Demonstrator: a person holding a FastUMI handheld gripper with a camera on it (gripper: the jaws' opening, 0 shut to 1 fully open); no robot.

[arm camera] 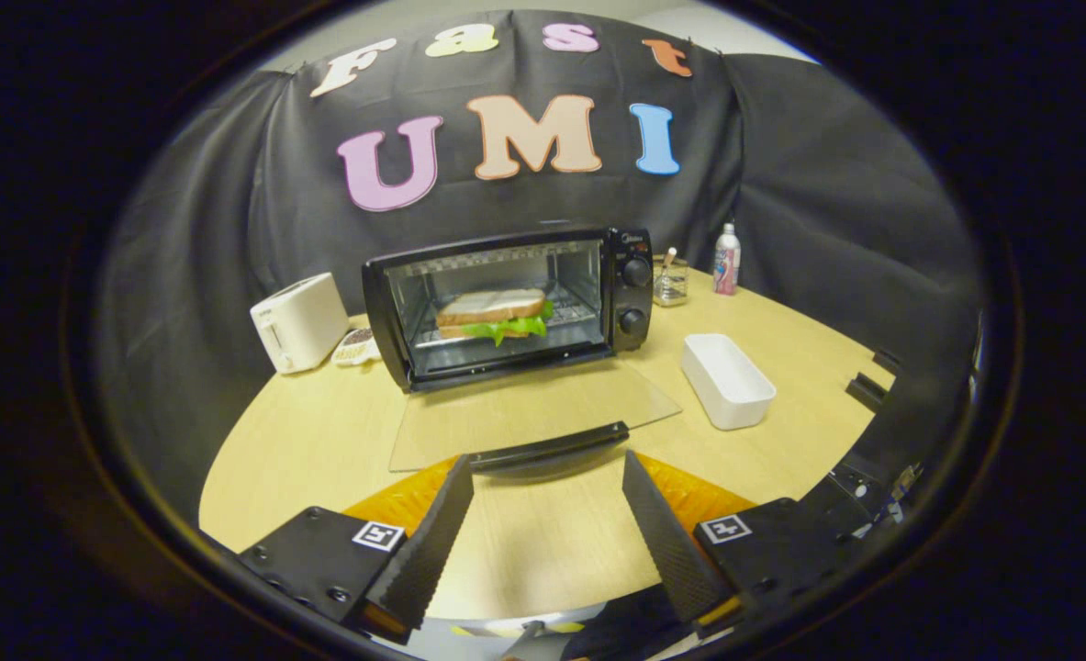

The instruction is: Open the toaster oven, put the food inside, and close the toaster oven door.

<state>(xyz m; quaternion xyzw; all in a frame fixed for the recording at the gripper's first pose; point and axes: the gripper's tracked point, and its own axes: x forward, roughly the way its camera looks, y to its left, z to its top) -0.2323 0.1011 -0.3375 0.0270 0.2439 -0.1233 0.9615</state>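
The tongs (547, 468) stand spread and empty, their tips flanking the black bar handle (549, 447) of the clear glass door (524, 408), which lies folded flat on the pale wooden desk (781, 441). Beyond it, the sandwich of white bread and green lettuce (497, 315) already rests on the rack of the black toaster oven (506, 303) (so only closing seems left). Best to pinch the handle at its middle, then swing the door up along its hinge arc until it seats.

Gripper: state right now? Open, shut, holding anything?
Gripper: open, holding nothing; jaws spread either side of the door handle, not pressing it.
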